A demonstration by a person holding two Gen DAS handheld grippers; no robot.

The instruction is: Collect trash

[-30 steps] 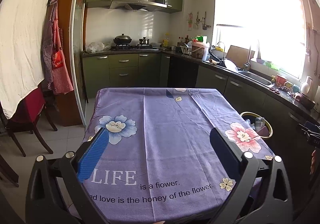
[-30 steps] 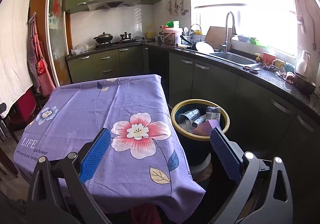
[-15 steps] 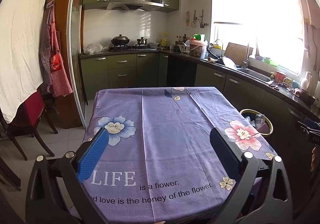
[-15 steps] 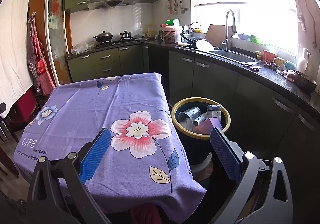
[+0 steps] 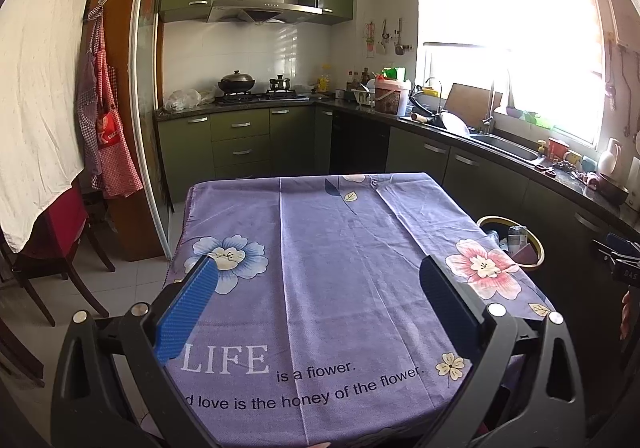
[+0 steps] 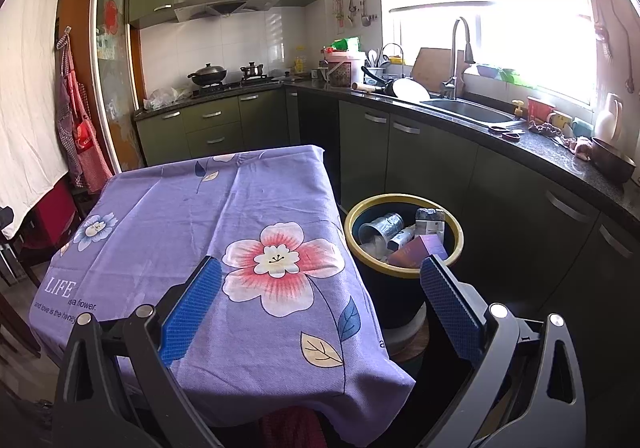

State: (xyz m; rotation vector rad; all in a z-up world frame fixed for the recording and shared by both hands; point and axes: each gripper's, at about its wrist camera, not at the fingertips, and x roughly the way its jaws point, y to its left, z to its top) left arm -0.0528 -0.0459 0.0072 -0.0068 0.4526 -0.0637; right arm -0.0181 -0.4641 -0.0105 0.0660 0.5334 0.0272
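A dark bin with a yellow rim (image 6: 404, 271) stands on the floor right of the table. It holds a clear plastic cup (image 6: 380, 228), a small bottle (image 6: 430, 220) and a purple box (image 6: 420, 250). The bin also shows in the left wrist view (image 5: 536, 260). My right gripper (image 6: 320, 304) is open and empty, above the table's near right corner, left of the bin. My left gripper (image 5: 320, 304) is open and empty above the near edge of the table, which is covered by a purple flowered cloth (image 5: 340, 248).
Green kitchen cabinets and a dark counter (image 6: 520, 144) with a sink (image 6: 468, 110) run along the right and back. A stove with pots (image 5: 244, 88) is at the back. A dark chair (image 5: 52, 248) and hanging aprons (image 5: 104, 120) are at the left.
Both views have shifted slightly, as both grippers rose or tilted a little. Both stay open and empty; the table and bin have not moved.
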